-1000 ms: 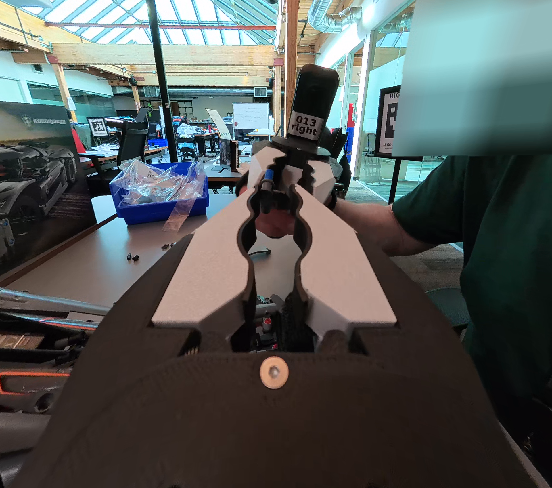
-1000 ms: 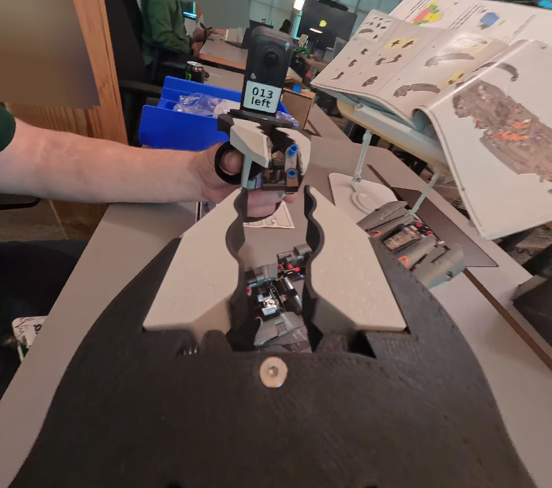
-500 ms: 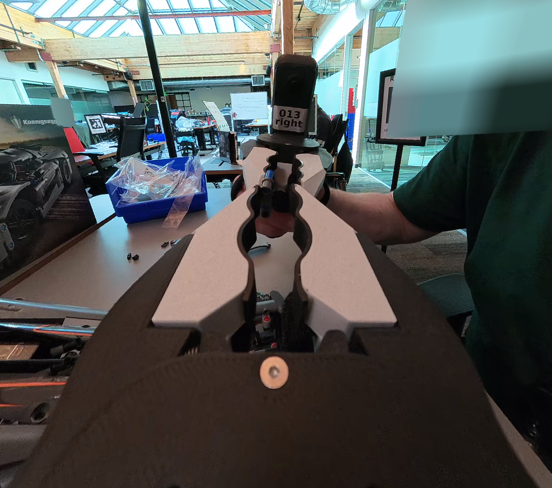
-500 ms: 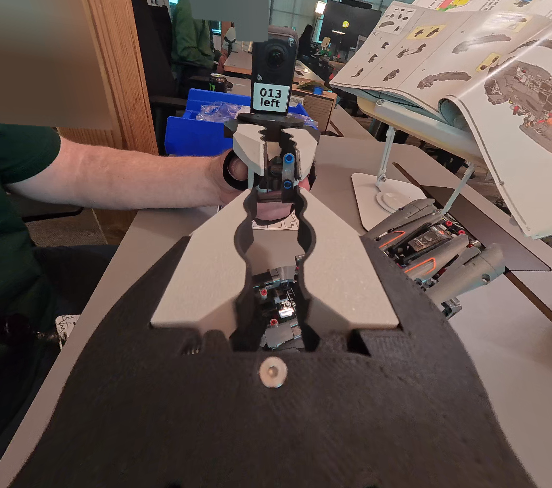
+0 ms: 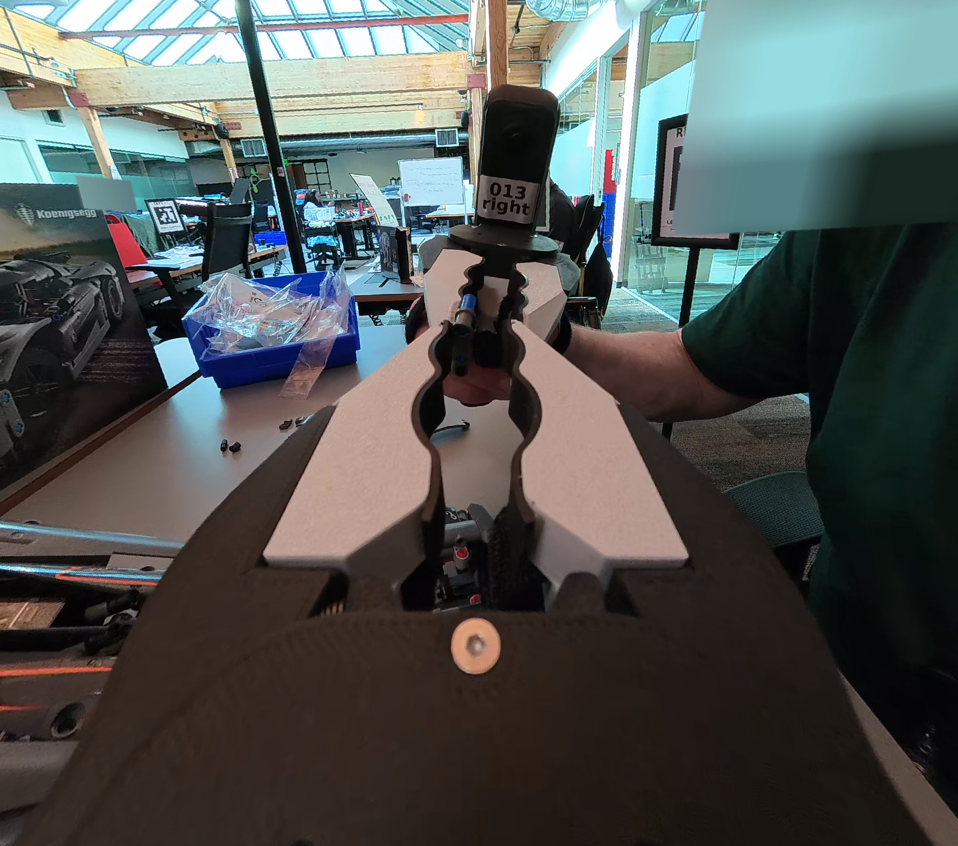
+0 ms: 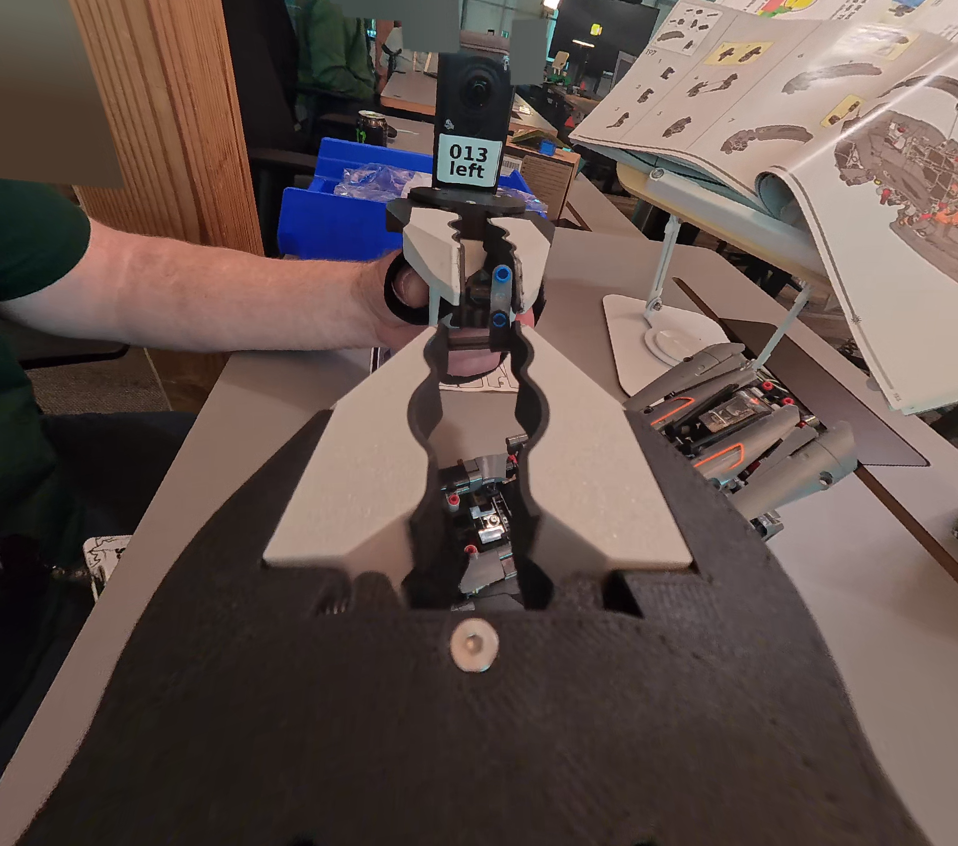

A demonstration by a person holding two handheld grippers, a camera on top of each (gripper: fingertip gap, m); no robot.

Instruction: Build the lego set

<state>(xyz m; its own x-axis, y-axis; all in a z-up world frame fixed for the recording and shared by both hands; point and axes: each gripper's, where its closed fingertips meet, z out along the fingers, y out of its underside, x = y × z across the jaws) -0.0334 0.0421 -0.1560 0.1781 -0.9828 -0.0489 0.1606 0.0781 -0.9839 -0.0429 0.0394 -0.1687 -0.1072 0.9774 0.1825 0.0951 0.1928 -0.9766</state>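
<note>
My left gripper [image 5: 477, 336] and my right gripper [image 6: 476, 331] meet tip to tip in the air above the table. Both are shut on one small black lego assembly [image 6: 469, 336] with blue pins [image 6: 501, 274]. In the left wrist view the assembly [image 5: 484, 347] sits between my fingertips, with a blue pin [image 5: 467, 303] reaching into the right gripper [image 5: 490, 297] opposite. The left gripper [image 6: 474, 282] faces me in the right wrist view. The grey lego car with orange stripes [image 6: 726, 432] lies on the table below and to the right.
An open instruction booklet [image 6: 777, 121] stands on a white stand at the right. A blue bin of plastic bags [image 5: 280, 354] is at the back. The set's box [image 5: 52, 303] stands at the left. Loose black pins [image 5: 230, 446] lie on the table. A person's arms hold both grippers. Less than 4 cm separates the two grippers' tips.
Both grippers have turned to face each other more squarely and sit slightly closer together. Their tips have stayed on the small assembly throughout.
</note>
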